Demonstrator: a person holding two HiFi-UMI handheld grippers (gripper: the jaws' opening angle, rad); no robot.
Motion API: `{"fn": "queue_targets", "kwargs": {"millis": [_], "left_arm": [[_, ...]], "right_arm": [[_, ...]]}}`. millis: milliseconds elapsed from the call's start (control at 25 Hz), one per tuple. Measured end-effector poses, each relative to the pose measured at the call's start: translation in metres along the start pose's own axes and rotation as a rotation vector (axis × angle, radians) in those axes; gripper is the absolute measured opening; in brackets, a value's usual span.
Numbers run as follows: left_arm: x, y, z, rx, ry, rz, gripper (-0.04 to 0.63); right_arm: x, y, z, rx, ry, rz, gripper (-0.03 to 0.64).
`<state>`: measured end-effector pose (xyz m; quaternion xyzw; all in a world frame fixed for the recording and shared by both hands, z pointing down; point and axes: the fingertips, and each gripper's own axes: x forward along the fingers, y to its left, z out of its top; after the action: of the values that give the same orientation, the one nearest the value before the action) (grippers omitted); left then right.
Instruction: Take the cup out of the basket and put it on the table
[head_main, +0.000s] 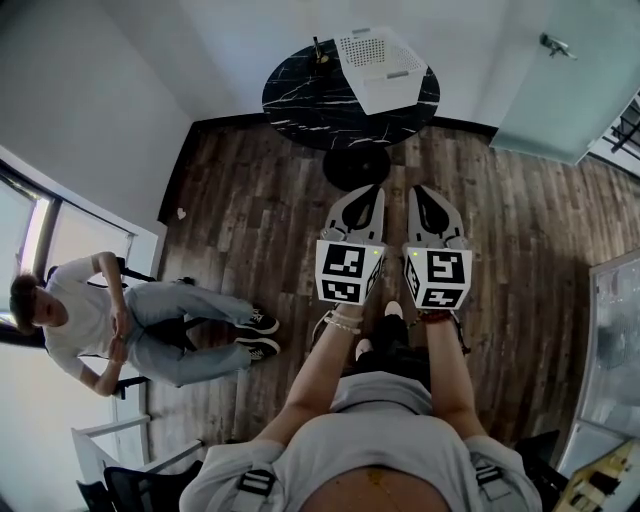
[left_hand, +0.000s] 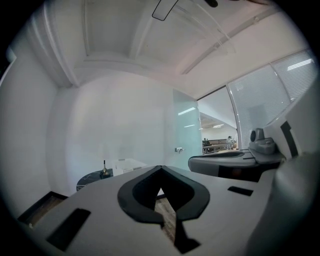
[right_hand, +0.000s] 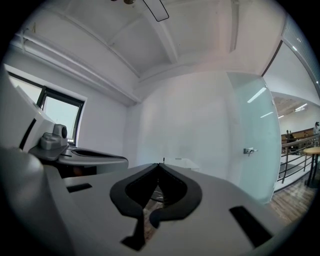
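Standing on a floor (head_main: 250, 200) of dark, grainy wood planks, holding the left gripper (head_main: 375, 190) and the right gripper (head_main: 418, 190) level and just beside each other, noses toward the far side. Smooth matt grey shells, each tapering to a rounded point, each carrying a cube (head_main: 348, 270) of black-and-white square markers at the near end. Shut on both sides: seen along each tool, black-lined jaws meeting at the tips, nothing clamped, only a teardrop opening behind the tips with planks showing through. At far centre, a round table (head_main: 300, 100) of glossy black stone with thin white veins, on a dark round foot (head_main: 355, 165). On its right part, a white boxy basket (head_main: 390, 88) with a perforated face, reaching to the table's right edge. Cup not to be made out; inside of the basket shown by no view. At the table's far rim, left of the basket, a small dark upright object (head_main: 318, 48). Plain white walls close behind the table, a pale frosted glass door (head_main: 560, 100) at far right. Bare planks left and right of the table foot. At near left, a seated person (head_main: 100, 320), legs stretched toward the centre, well apart from both tools.
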<state>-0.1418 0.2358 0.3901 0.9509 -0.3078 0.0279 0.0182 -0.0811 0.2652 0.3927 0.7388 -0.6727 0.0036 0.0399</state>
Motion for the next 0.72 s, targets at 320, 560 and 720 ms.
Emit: {"fn": "queue_targets", "kwargs": {"millis": [320, 560, 720], "left_arm": [[0.048, 0.016, 0.007, 0.009, 0.005, 0.04, 0.005], [0.074, 0.024, 0.012, 0.015, 0.004, 0.09, 0.005], [0.09, 0.023, 0.008, 0.014, 0.013, 0.123, 0.005]], "right_arm": [[0.049, -0.028, 0.006, 0.021, -0.01, 0.041, 0.008], [0.076, -0.043, 0.006, 0.02, -0.012, 0.094, 0.008], [0.087, -0.054, 0.005, 0.021, -0.011, 0.132, 0.008]]}}
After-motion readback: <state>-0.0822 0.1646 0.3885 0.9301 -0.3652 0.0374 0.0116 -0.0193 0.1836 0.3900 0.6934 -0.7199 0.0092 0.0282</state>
